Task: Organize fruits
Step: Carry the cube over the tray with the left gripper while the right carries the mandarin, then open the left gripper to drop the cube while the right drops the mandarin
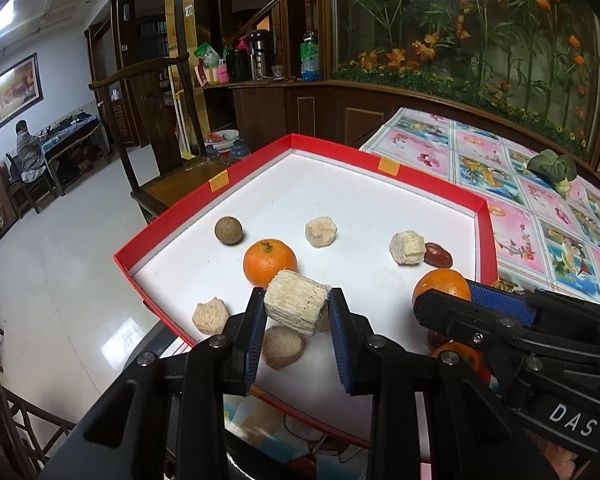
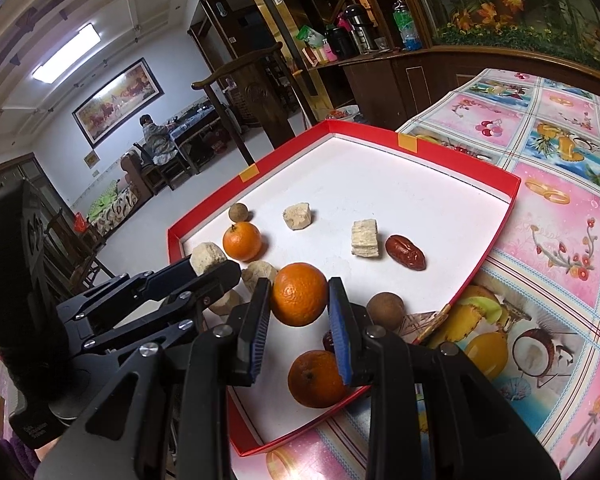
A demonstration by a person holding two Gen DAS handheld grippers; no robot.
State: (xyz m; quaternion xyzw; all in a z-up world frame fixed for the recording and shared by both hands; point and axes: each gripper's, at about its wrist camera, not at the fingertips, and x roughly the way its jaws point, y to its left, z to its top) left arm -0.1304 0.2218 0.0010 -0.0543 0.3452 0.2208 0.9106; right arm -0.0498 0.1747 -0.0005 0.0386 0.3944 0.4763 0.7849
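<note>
A red-rimmed tray (image 1: pixel 260 152) (image 2: pixel 380 132) with a white floor holds the fruits. My left gripper (image 1: pixel 296 298) is shut on a pale ribbed cylindrical piece (image 1: pixel 296 304), held over the tray's near left part. My right gripper (image 2: pixel 299 286) is shut on an orange (image 2: pixel 299 300) (image 1: pixel 440 284) near the tray's front. A second orange (image 1: pixel 270 262) (image 2: pixel 242 241) lies behind the cylinder, and a third orange (image 2: pixel 316 378) lies under my right fingers. The left gripper (image 2: pixel 210 270) also shows at the left of the right wrist view.
Also in the tray are a red date (image 2: pixel 405 252) (image 1: pixel 438 255), brown round fruits (image 1: pixel 228 231) (image 2: pixel 385 310) and several pale lumps (image 1: pixel 321 232) (image 2: pixel 365 238). The tray sits on a flowered tablecloth (image 2: pixel 560 220). A green vegetable (image 1: pixel 552 168) lies far right. A wooden chair (image 1: pixel 160 120) stands behind.
</note>
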